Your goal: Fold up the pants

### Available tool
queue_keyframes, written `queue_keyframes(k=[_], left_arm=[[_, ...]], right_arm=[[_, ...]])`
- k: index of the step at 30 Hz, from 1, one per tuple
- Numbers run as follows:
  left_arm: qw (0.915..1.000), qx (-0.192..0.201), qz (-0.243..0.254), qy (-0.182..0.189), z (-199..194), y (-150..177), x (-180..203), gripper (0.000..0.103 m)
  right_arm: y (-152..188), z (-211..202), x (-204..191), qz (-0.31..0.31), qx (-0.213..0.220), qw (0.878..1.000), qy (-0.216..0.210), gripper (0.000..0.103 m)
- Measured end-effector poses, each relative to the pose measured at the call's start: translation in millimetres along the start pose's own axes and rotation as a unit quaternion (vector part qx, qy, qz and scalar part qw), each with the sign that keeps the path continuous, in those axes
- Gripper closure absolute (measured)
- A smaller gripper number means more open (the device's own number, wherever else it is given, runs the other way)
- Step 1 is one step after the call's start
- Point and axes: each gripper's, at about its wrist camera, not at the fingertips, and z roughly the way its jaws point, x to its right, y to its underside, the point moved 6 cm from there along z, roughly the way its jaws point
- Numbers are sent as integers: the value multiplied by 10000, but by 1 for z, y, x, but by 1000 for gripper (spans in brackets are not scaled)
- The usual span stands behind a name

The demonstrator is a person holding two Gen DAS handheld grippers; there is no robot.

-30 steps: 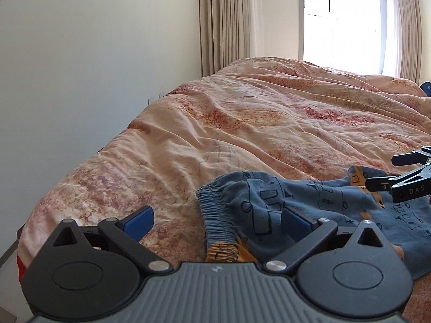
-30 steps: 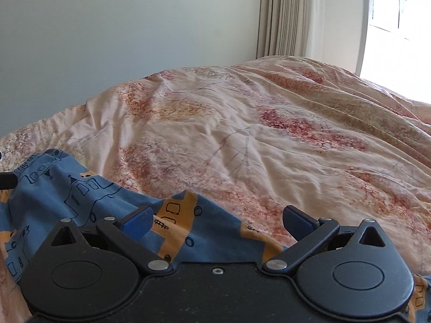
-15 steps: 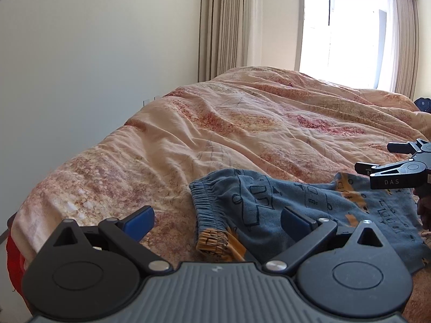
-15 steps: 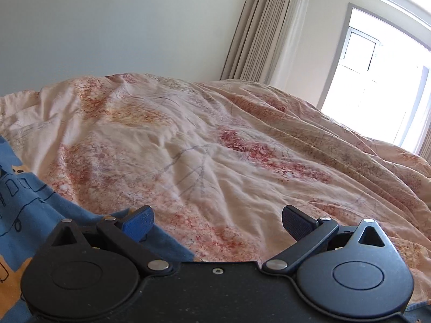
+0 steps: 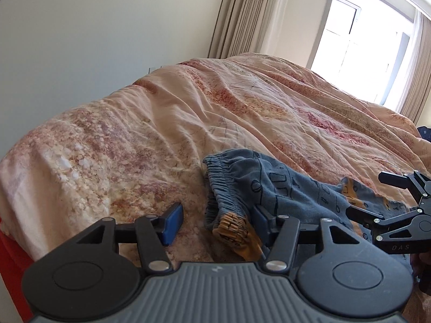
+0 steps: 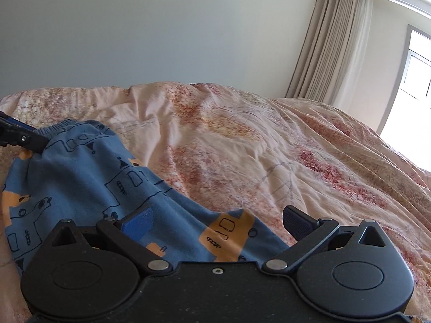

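Small blue pants with a dark line print and orange patches lie crumpled on the bed; the gathered waistband faces left. My left gripper is open and empty, its jaws standing either side of the waistband corner, just above it. My right gripper is open and empty over the other end of the pants. The right gripper also shows in the left wrist view, at the right edge. A left finger shows at the far left of the right wrist view.
The pants lie on a peach and red patterned quilt that covers the whole bed. A plain wall runs behind. Curtains and a bright window stand at the far end. Something red shows below the bed edge.
Both grippers have tilted and shifted. The left one has come closer to the waistband. The right one has swung back over the pants, which fill more of its view.
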Motion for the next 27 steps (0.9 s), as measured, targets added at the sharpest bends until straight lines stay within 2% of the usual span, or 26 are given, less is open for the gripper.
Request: queue_keyframes(k=[1,2,3,4,5,7,10,14,17,20,24,25,27], left_arm=[[9999,-64,-62,87,2,0,0,46],[9996,-152,-135,182,6,-1,0,57],[9990,-265,-225,275,9,0,1,62],[9987,-326,-295,240,10,0,1,67],[9988,-339,-314,163,11,0,1,78],[9987,-330,-371,71,9,-2,2,83],[9992,-106,-390,36,-9,-9,7,87],[9985,236,-459,201,-43,-24,14,89],[9993,329,-132,93,-54,-26,23,89],[9997,141,28,-207,-39,-20,22,88],[9991,-269,81,-312,-12,-6,11,86],[9985,-400,121,-346,-6,-3,10,83],[9982,-419,147,-397,-5,-1,8,72]], right_arm=[[1,1,-1,-6,-16,10000,-23,1],[1,2,-2,-4,-33,10000,-41,1],[2,2,-2,12,-49,10000,-53,1],[3,3,-1,35,-60,10000,-60,1],[3,3,-1,64,-65,9999,-69,1],[3,2,0,107,-57,9999,-73,1],[2,1,2,130,-37,9999,-91,1],[5,2,0,90,-97,9998,-122,1],[6,3,-2,74,-127,9998,-155,1],[5,2,-2,101,-105,9997,-174,1],[6,4,-3,78,-137,9998,-138,1],[6,5,-3,75,-144,9998,-124,1],[6,5,-3,80,-156,9998,-116,1]])
